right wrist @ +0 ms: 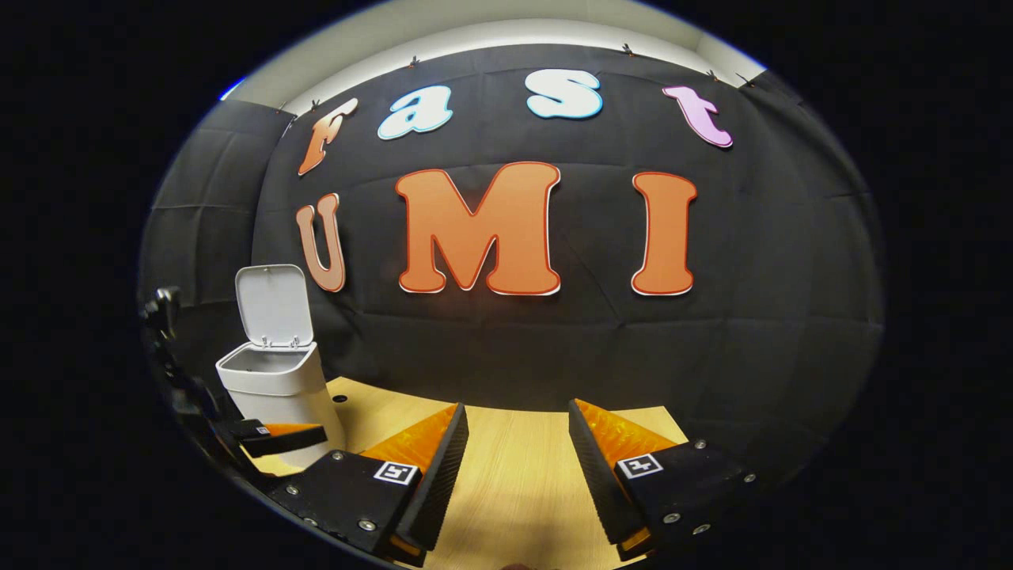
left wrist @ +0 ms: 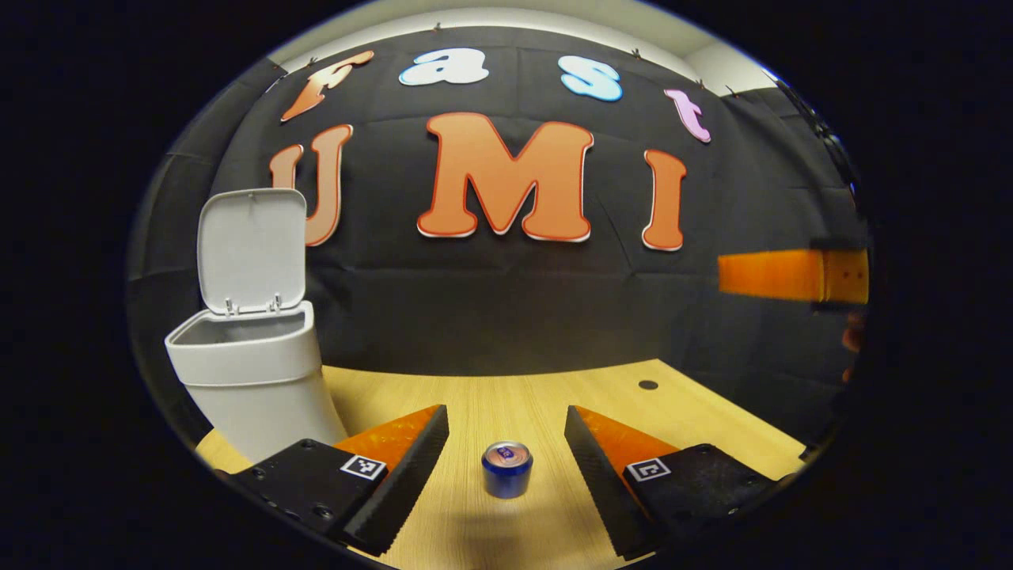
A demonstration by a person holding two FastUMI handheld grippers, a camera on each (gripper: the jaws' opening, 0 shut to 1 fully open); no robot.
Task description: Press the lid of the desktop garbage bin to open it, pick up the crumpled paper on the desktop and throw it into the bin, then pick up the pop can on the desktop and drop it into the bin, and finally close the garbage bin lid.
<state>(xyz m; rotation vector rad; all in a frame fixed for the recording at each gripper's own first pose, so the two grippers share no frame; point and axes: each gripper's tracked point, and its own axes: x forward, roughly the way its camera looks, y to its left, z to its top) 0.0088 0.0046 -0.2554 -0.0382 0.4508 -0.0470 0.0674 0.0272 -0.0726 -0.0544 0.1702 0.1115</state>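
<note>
Your jaws on the left gripper (left wrist: pixel 506 475) stand wide apart, holding nothing, and the pop can (left wrist: pixel 506 469) sits upright on the worktop (left wrist: pixel 514 396) right between the two fingers, touching neither. You see its top face and its blue side from slightly above, and it stands about level with the fingertips.

Your garbage bin (left wrist: pixel 253 380) stands on the worktop to the left of that gripper, just beyond the left finger. Its lid (left wrist: pixel 252 249) is swung up and stands nearly upright on its hinge at the back, so the mouth of the bin is open toward you. You cannot tell from this angle what lies inside it.

Your right gripper (right wrist: pixel 518 467) also has its jaws spread wide with nothing between them, over bare worktop (right wrist: pixel 514 475). From the right gripper view you see the garbage bin (right wrist: pixel 277 388) well off to the left, its lid (right wrist: pixel 273 305) up, and one finger of the left gripper (right wrist: pixel 281 437) reaching in low, just in front of the bin's base.

In the left gripper view a finger of the right gripper (left wrist: pixel 791 275) shows at the far right edge, held well above the worktop, with part of a hand (left wrist: pixel 853 336) just below it. A small dark hole (left wrist: pixel 648 385) marks the worktop near its far edge.
</note>
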